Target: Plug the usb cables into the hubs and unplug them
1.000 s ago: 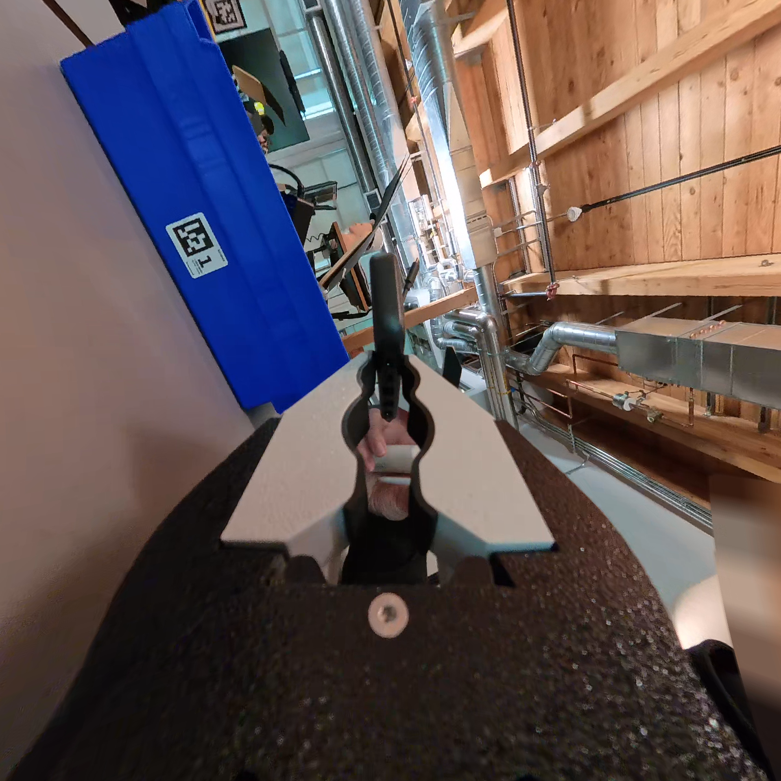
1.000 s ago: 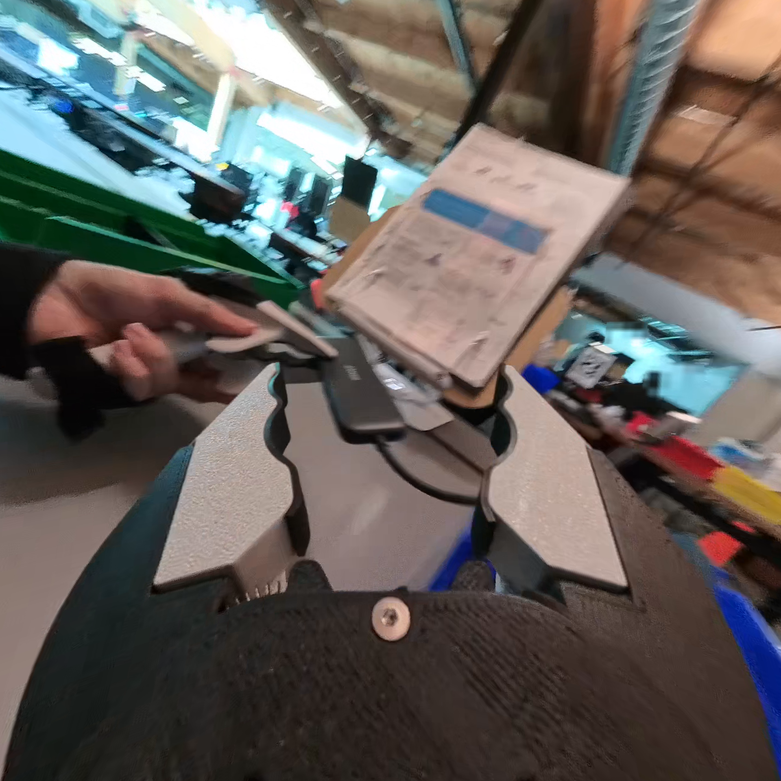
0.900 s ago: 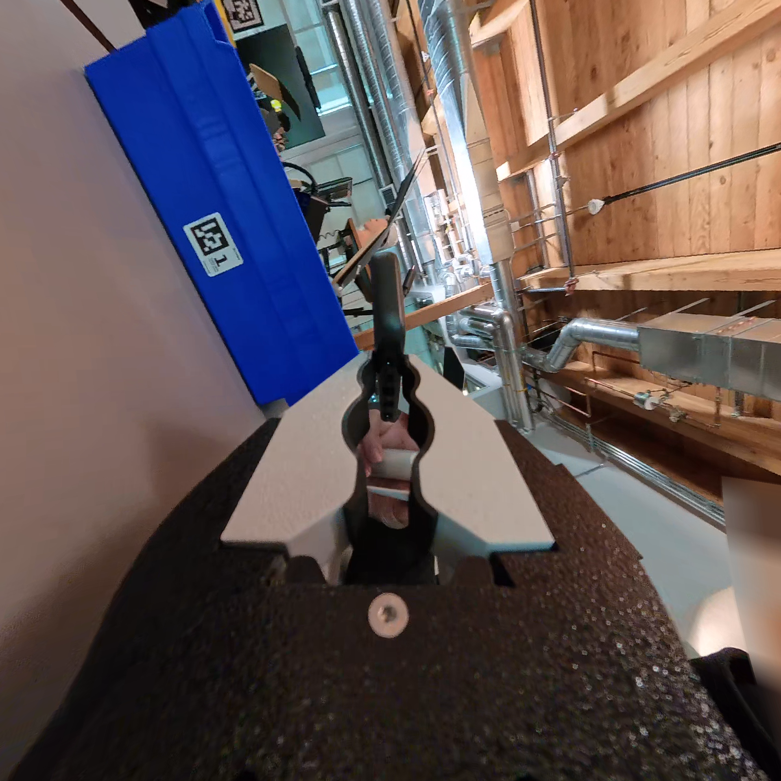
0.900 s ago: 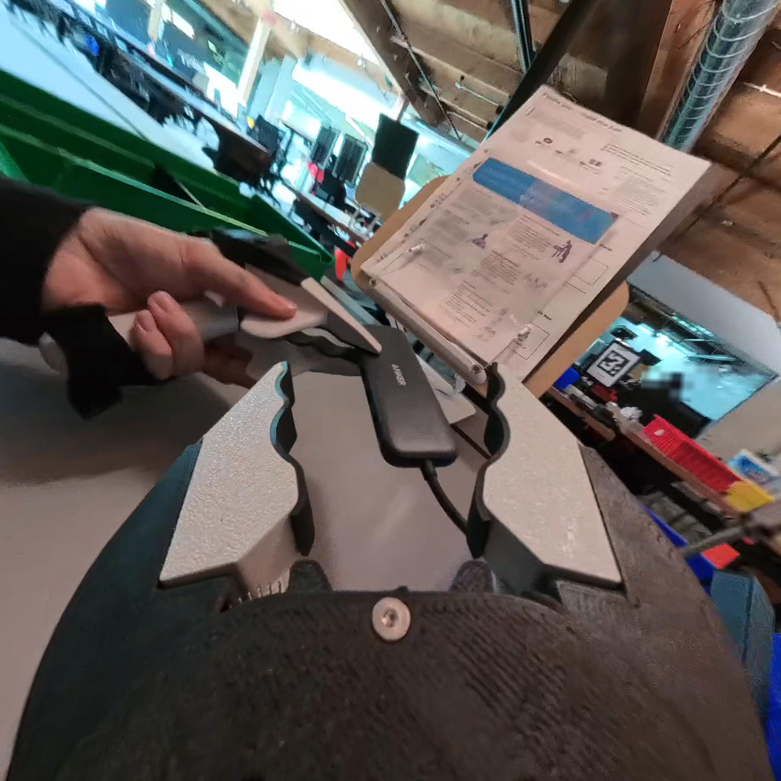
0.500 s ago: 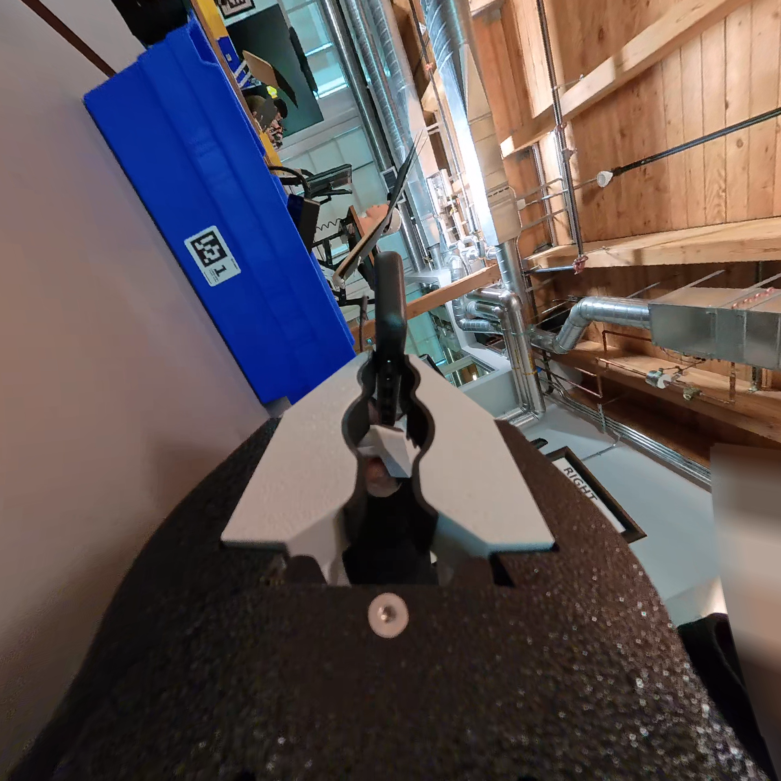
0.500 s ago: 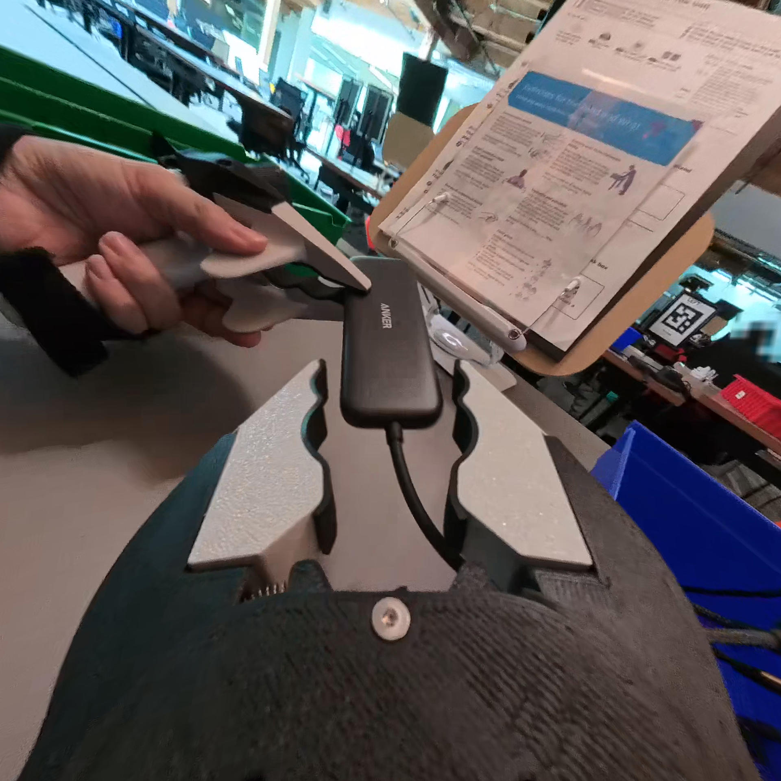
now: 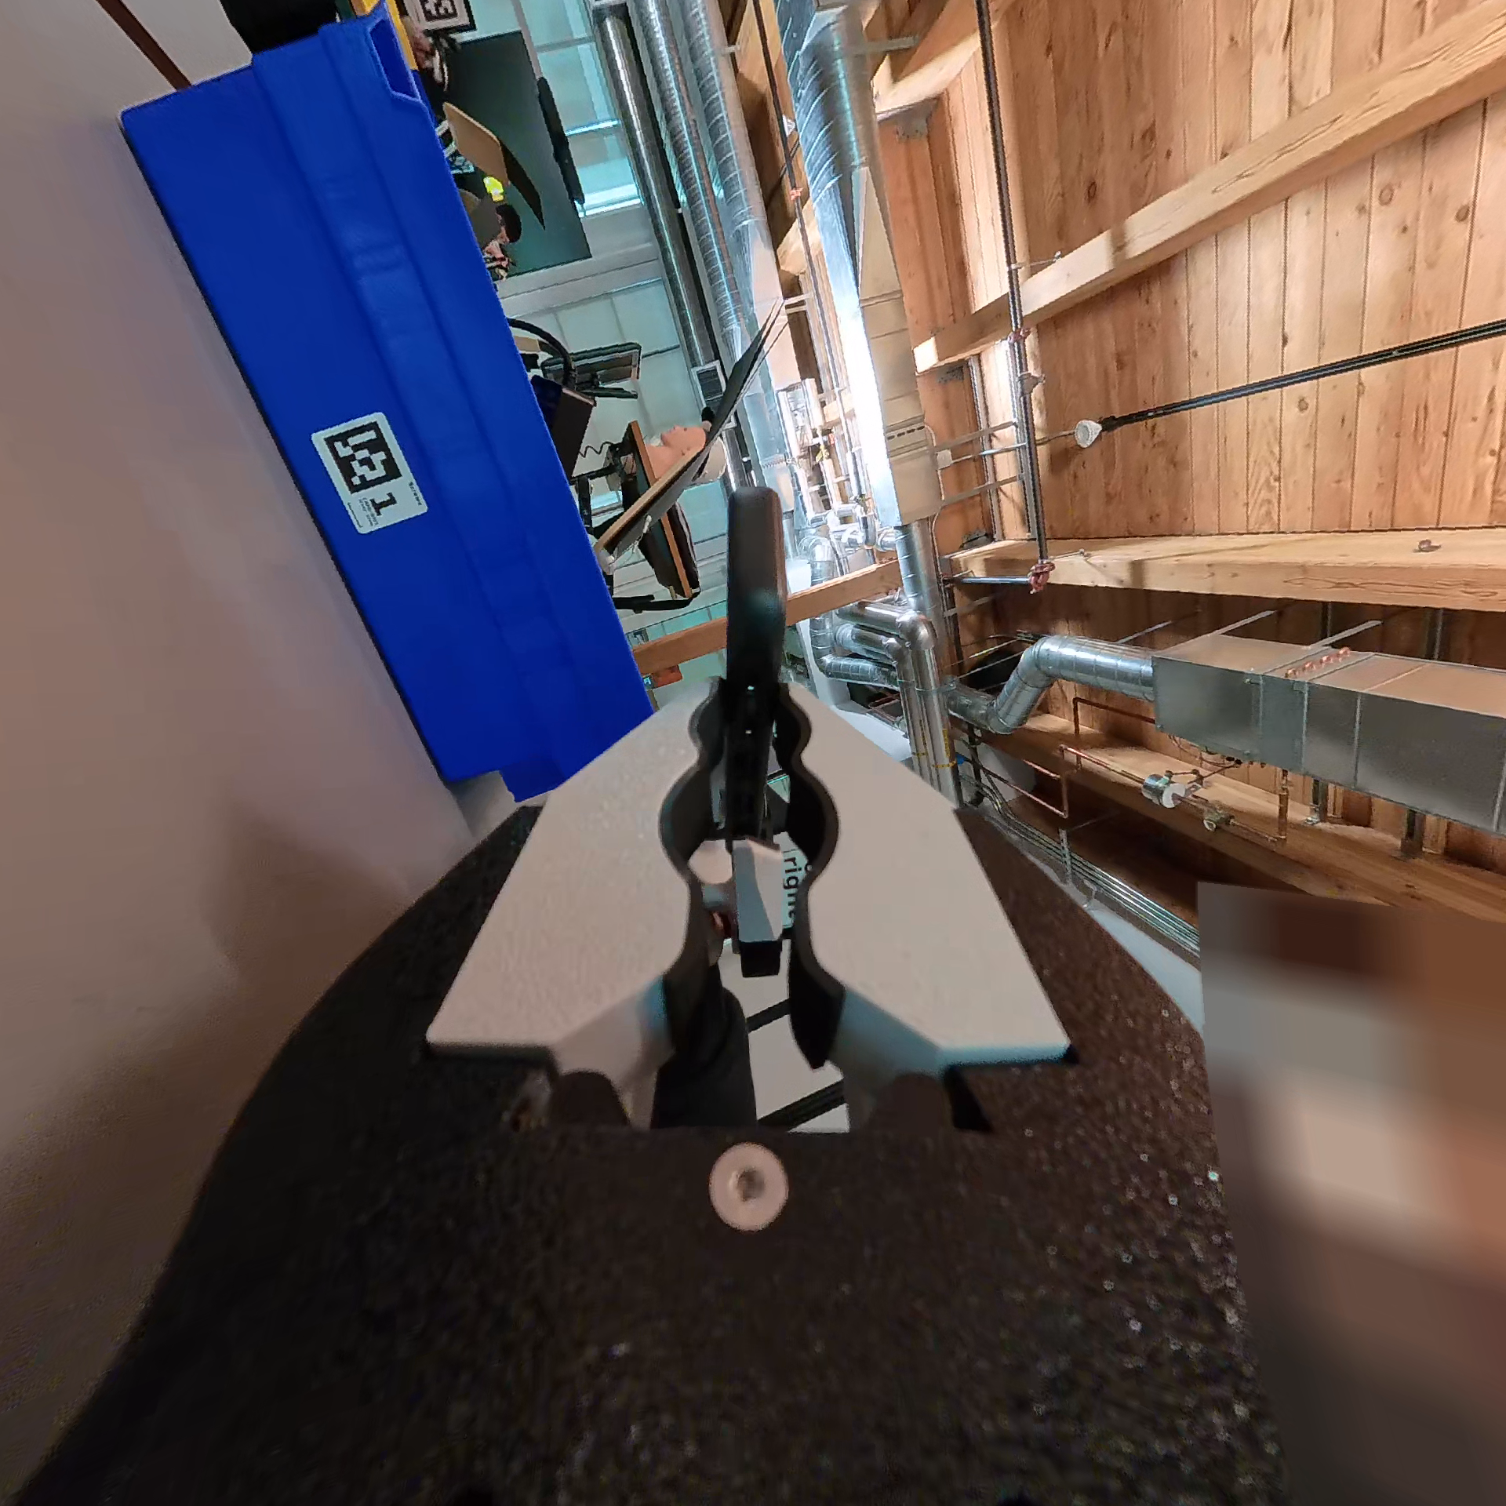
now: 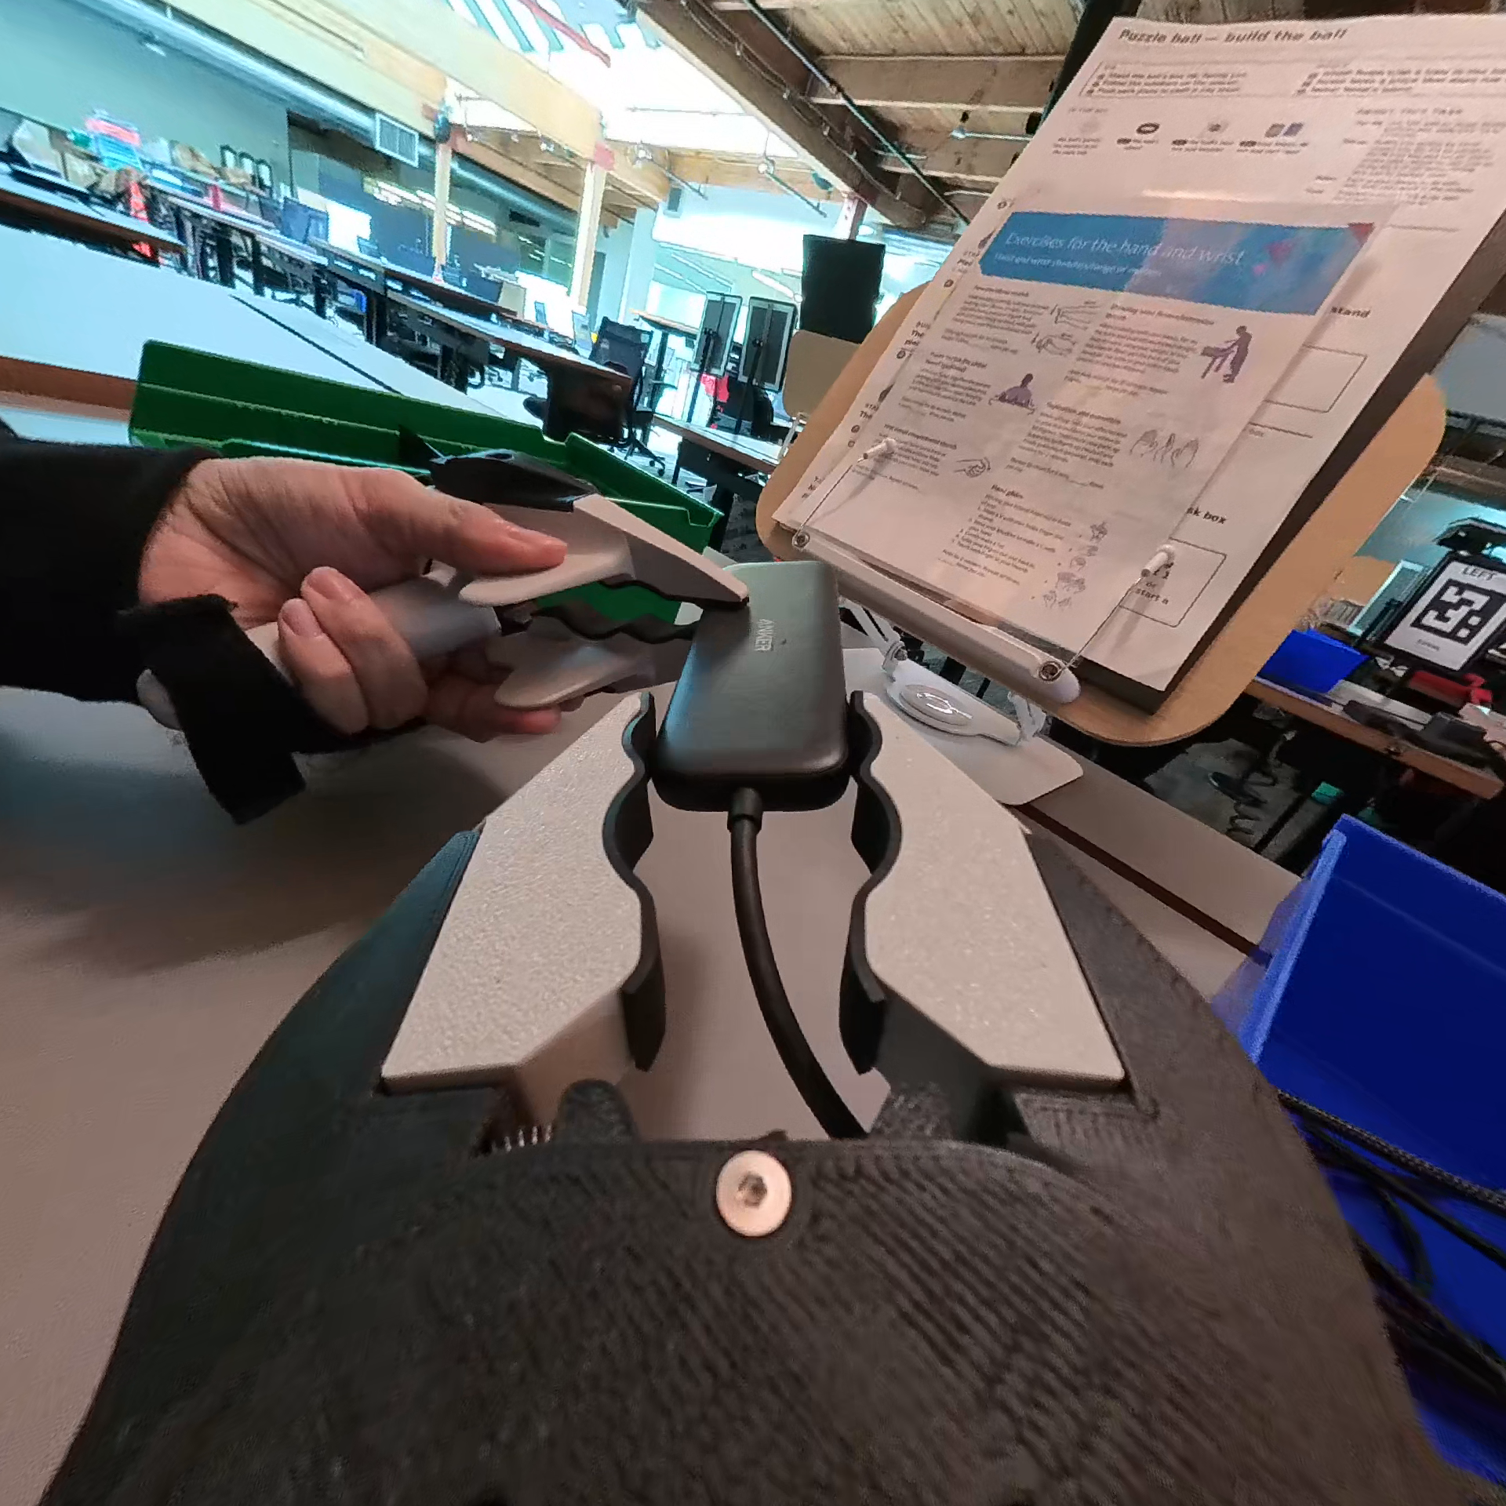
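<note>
Gripping one dark USB hub from both ends, above the grey table.

Left wrist view: left gripper [image 7: 751, 737] pinching the hub [image 7: 756, 587] edge-on at 12 o'clock; blue bin [image 7: 383, 407] at 10 o'clock; wooden wall [image 7: 1222, 326] at 2 o'clock. View much as half a second ago.
Right wrist view: right gripper [image 8: 751, 737], half a second ago spread beside the hub [image 8: 754, 676], now pressed onto its near end, its attached cable [image 8: 762, 937] trailing to 6 o'clock. Left gripper [image 8: 644, 603] at 10 o'clock clamps the far corner; hand [image 8: 326, 570] at 9 o'clock; document stand [image 8: 1141, 367] at 2 o'clock; green bin [image 8: 367, 424] at 11 o'clock. Judged: hub handed over, so the left can release and fetch a plug; none inserted yet.
</note>
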The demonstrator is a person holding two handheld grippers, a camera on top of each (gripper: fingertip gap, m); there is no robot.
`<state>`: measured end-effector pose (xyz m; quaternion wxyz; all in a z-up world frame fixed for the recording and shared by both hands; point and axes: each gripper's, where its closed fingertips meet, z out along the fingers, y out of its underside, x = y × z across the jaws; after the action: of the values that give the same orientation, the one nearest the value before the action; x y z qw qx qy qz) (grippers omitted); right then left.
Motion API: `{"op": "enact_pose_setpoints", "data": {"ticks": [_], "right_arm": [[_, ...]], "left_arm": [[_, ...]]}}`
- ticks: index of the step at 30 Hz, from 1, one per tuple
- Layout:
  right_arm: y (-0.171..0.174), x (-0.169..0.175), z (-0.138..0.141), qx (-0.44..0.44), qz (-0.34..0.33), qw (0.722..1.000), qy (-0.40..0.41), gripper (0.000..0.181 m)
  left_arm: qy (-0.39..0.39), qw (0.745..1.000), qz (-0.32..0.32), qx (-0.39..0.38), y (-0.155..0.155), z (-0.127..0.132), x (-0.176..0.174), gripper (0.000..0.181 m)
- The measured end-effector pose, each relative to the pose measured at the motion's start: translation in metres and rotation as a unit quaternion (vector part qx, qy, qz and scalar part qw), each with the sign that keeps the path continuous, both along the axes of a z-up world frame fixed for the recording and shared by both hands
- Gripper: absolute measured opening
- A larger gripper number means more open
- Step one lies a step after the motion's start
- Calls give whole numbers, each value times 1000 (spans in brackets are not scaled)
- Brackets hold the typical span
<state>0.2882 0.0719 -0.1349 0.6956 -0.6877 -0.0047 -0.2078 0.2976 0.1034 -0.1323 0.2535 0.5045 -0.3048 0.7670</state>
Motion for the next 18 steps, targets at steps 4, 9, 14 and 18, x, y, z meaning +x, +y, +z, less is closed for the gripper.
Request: {"op": "enact_pose_setpoints", "data": {"ticks": [4, 9, 14, 18], "right_arm": [[1, 0, 0, -6, -7, 1000, 26, 45], [0, 2, 4, 33, 4, 992, 124, 45], [-8, 13, 13, 79, -17, 983, 165, 45], [-12, 13, 25, 108, -31, 984, 141, 45]], "left_arm": [[2, 1000, 5, 3, 1, -1, 1, 9], [-39, 990, 83, 103, 11, 6, 9, 17], [-87, 943, 172, 271, 22, 15, 11, 24], [-166, 896, 154, 383, 0, 53, -15, 26]]}}
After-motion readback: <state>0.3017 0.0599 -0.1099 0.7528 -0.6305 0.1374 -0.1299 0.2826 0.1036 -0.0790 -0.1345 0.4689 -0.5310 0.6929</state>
